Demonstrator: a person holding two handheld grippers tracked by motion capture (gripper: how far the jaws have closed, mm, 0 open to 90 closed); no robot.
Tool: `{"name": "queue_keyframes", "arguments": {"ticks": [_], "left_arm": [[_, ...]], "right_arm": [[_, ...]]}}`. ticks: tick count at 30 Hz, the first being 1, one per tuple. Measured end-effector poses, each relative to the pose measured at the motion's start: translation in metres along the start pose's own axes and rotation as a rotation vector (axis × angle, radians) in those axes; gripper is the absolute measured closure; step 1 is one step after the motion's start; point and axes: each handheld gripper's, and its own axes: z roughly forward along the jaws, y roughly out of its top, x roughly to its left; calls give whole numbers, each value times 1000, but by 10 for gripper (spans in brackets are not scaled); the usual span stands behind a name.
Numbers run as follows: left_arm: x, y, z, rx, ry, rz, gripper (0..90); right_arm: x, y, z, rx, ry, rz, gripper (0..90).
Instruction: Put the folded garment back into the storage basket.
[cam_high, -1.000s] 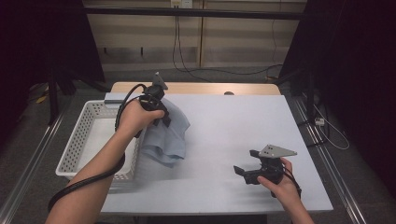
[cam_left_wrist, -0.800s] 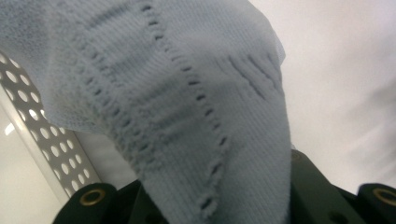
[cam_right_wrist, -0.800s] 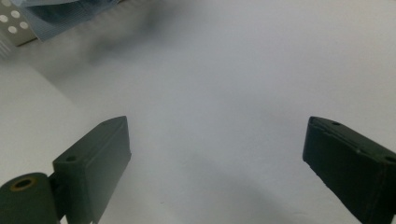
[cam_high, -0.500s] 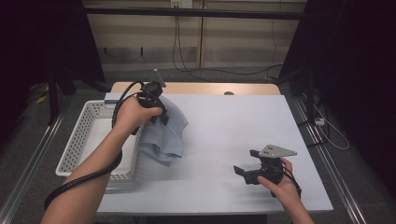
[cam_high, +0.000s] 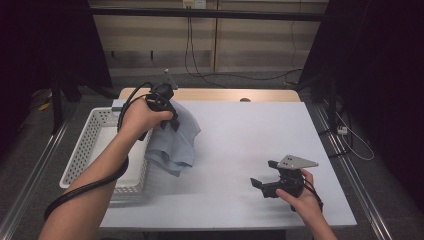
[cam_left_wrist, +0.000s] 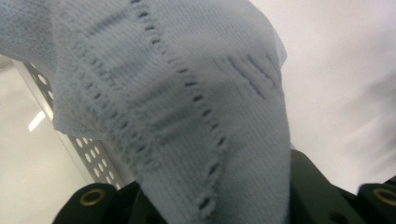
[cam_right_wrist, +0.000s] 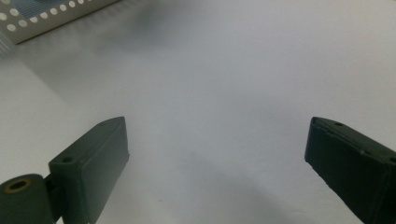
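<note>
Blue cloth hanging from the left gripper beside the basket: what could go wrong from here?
1. The blue knitted cloth dangles from the left gripper by one bunched part; it could slip out.
2. Its lower edge hangs beside the white basket wall, so it may snag or drape over the rim.
3. The right gripper rests open and far off on the table, too distant to catch it.

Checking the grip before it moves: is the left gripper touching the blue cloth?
Touching. In the left gripper view the blue cloth drapes straight out of the left gripper.
</note>
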Motion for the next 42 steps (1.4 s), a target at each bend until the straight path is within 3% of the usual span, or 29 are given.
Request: {"name": "queue_keyframes", "arguments": {"ticks": [17, 24, 42], "left_arm": [[4, 0, -12, 7, 18, 6, 733], [2, 1, -16, 21, 45, 21, 734], [7, 5, -27, 44, 49, 22, 734]], "right_arm": [[0, 0, 1, 1, -2, 0, 58], [-1, 0, 0, -3, -1, 2, 58], [0, 0, 0, -2, 0, 2, 58]]}}
